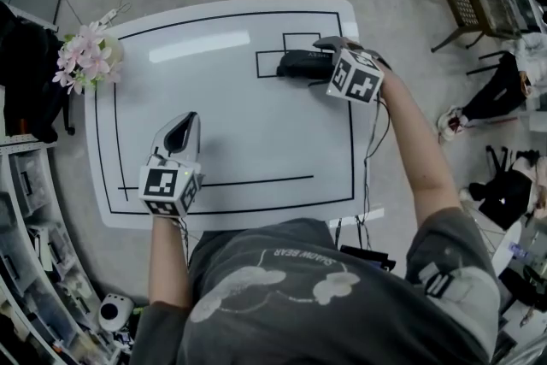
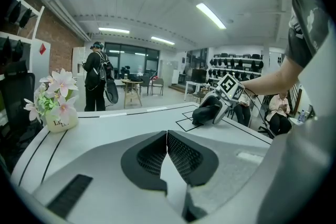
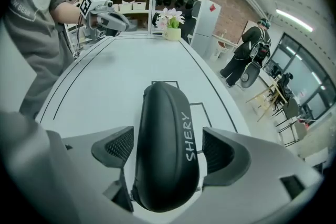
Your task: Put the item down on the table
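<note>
A black oblong case (image 1: 295, 62) marked SHERY lies on the white table (image 1: 231, 141), on the small outlined boxes at the far right. My right gripper (image 1: 318, 61) straddles it. In the right gripper view the case (image 3: 163, 123) sits between the jaws, with a thin gap at each pad, so the right gripper (image 3: 167, 152) is open. The left gripper (image 1: 184, 126) rests at the near left of the table. In its own view the left gripper (image 2: 167, 136) is shut, pads touching, with nothing between them. That view also shows the case (image 2: 203, 113) far off.
A pot of pink flowers (image 1: 85, 60) stands at the table's far left corner. Black lines frame the table top. A person in black (image 2: 97, 81) stands beyond the table. Shelves line the left, and chairs and bags (image 1: 500, 94) sit on the floor at the right.
</note>
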`<control>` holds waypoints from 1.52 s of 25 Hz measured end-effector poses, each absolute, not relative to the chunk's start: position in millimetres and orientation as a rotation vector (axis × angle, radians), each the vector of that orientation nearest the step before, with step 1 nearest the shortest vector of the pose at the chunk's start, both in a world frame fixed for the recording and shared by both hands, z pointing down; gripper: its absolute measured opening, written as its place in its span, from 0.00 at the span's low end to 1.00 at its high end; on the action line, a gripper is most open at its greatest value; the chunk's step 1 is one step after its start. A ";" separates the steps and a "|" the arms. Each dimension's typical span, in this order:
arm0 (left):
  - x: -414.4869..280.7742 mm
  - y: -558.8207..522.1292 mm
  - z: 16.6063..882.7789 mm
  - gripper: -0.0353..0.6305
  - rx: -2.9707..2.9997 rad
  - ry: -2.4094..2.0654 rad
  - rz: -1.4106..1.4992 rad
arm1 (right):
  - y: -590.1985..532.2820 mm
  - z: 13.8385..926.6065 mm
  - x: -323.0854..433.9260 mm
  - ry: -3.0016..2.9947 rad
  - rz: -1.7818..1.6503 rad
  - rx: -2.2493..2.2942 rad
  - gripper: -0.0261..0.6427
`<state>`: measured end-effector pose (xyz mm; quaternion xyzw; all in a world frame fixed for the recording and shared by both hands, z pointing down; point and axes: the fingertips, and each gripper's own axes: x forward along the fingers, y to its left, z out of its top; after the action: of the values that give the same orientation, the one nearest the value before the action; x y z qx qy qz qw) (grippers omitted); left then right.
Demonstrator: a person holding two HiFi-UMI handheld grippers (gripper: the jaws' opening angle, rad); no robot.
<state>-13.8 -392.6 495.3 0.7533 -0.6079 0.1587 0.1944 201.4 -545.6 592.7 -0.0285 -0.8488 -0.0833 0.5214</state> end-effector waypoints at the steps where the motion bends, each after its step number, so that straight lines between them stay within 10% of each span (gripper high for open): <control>1: -13.6 -391.9 493.8 0.06 2.115 -1.703 0.443 | -547.5 589.8 202.6 -2.044 -0.206 -0.048 0.63; 17: -14.5 -376.1 466.1 0.06 2.275 -1.614 0.399 | -522.9 523.1 198.3 -2.212 -0.224 0.369 0.62; 38: -92.9 -306.7 444.7 0.06 2.596 -1.290 0.287 | -388.1 459.5 97.6 -2.429 0.225 1.276 0.04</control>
<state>-92.9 -306.7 444.7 0.8854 -0.4399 0.0980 0.1139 97.6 -388.1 459.5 0.4549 -0.8657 0.0801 0.1931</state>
